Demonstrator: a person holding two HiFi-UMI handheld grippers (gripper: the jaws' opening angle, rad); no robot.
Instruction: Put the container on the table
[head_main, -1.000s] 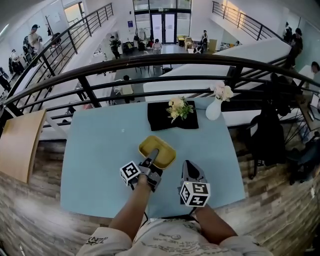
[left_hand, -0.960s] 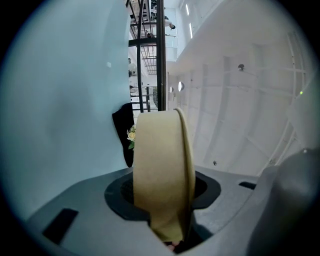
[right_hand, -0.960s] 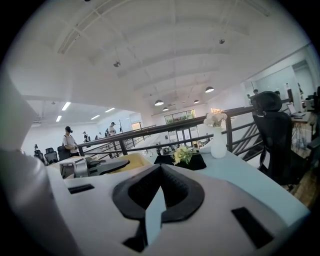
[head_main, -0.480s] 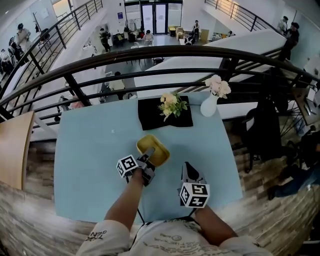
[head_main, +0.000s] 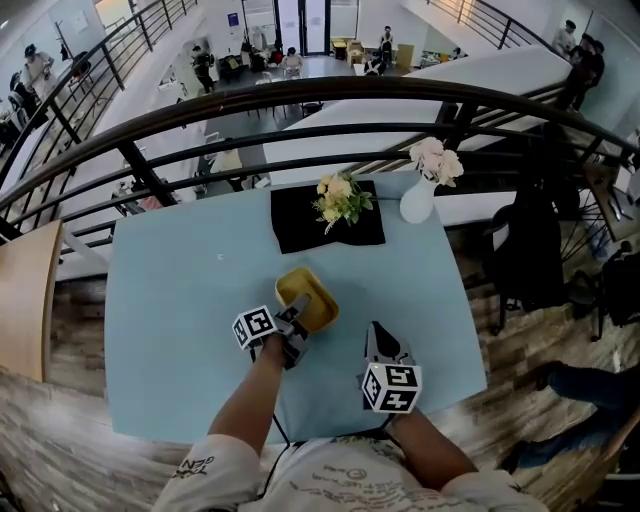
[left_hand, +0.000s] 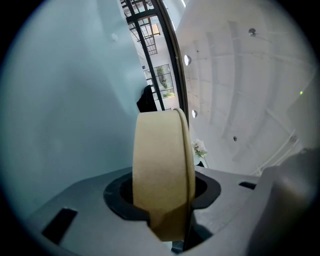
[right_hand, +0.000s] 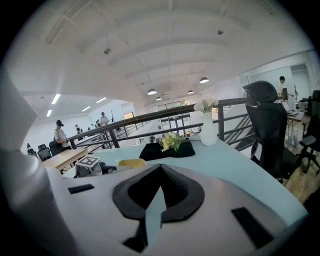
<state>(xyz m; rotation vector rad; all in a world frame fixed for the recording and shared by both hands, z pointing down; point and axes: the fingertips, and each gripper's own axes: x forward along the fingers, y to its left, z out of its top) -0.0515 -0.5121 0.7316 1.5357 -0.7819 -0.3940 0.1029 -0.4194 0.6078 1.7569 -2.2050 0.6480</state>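
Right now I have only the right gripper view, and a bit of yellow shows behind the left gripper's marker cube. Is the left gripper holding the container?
Observer: Yes. The left gripper view shows the left gripper shut on the yellow container, gripping its wall.
Operator: Is my right gripper touching it?
Observer: No. From the head view the right gripper stands apart, on the container's right.
Operator: Is it over the black cloth?
Observer: No. From above it is over the bare blue table, short of the black cloth.
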